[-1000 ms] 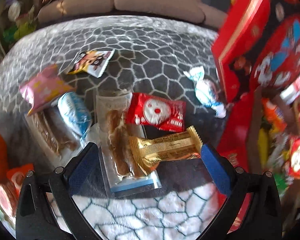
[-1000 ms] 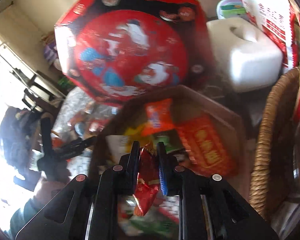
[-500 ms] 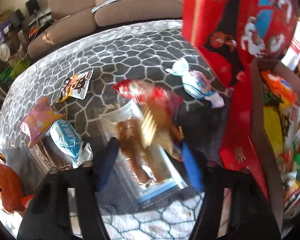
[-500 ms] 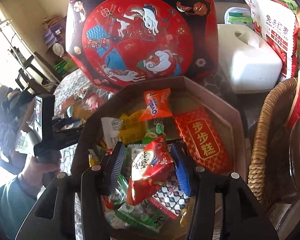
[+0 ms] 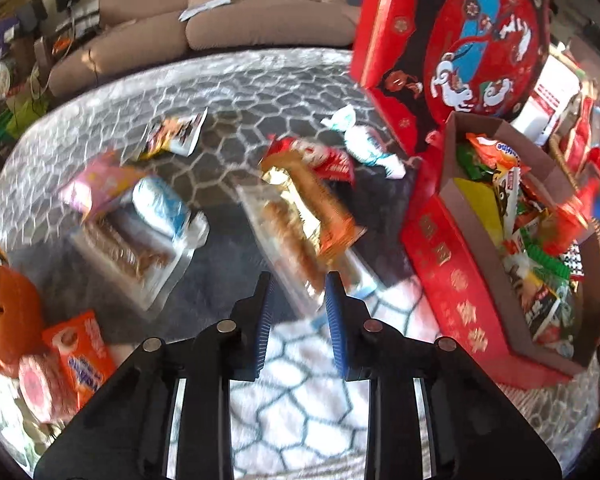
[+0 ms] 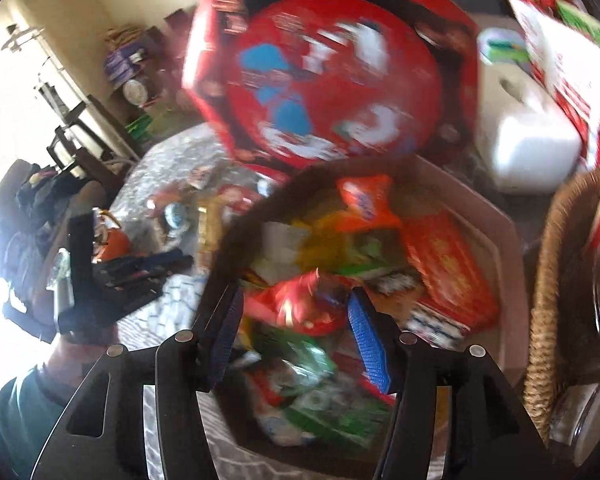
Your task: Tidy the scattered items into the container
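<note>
In the left wrist view my left gripper (image 5: 298,312) is shut on the near end of a clear packet of brown snack sticks (image 5: 296,236), with a gold wrapped bar (image 5: 320,200) lying on top. A red packet (image 5: 320,156) and a blue-white candy (image 5: 364,146) lie beyond. The red octagonal box (image 5: 460,292) full of snacks stands to the right. In the right wrist view my right gripper (image 6: 296,336) is open above the box (image 6: 496,220), over a red snack packet (image 6: 300,304) lying on the pile.
The box lid (image 5: 460,40) stands upright behind the box. Left on the patterned table (image 5: 260,92) lie a cartoon sachet (image 5: 176,134), pink packet (image 5: 100,186), blue-white packet (image 5: 160,204), another clear packet (image 5: 128,256), orange packet (image 5: 82,352). A wicker basket (image 6: 548,292) stands right of the box.
My left gripper closed on the clear snack-stick packet and lifted it, the gold bar riding on top. My right gripper opened and let the red packet fall into the box.
</note>
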`<state>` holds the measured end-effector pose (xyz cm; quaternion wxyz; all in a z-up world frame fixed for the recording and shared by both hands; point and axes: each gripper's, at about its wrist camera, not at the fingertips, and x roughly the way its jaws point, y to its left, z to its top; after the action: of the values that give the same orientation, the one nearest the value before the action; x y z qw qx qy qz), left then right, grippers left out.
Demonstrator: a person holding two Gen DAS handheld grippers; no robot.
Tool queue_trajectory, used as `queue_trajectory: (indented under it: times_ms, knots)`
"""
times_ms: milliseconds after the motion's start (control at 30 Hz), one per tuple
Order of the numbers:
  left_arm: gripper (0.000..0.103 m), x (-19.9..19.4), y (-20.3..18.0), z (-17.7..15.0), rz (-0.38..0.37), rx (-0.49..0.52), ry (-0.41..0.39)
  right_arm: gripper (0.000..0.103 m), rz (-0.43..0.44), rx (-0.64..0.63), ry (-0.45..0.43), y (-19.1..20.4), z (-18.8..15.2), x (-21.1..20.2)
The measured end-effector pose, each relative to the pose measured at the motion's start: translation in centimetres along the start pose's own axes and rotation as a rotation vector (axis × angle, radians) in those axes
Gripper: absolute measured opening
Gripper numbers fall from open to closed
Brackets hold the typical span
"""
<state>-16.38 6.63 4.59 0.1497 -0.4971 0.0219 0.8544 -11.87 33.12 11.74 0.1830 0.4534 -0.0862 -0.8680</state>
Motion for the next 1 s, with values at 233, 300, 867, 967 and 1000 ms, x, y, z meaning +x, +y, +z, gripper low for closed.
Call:
queue_trajectory:
  times_ms: [233,300,867,967,1000]
  knots:
    - [0.047,-1.3,2.1,-0.7,-0.042,-0.097,-0.032,0.079,0.040,-0.100,0.053,9.0,5.3,6.6]
    - [0.048,-0.9,2.6,-0.6,-0.061,-0.119,-0.032,0.079,0.008,-0.110,0.098,10.5,6.3,9.7]
    - [0.061,-2.4,5.4,-2.9,-0.140,-0.180,-0.035,0.009,-0.218,-0.250,0.271,11.6,6.1,19.8]
    - [0.063,-3.4,5.7,-3.5,-0.131,-0.174,-0.040,0.012,-0.218,-0.262,0.275,12.3,5.9,19.6]
    - [0.065,-3.6,5.8,-3.7,-0.127,-0.172,-0.040,0.012,-0.213,-0.258,0.281,12.5,6.0,19.6]
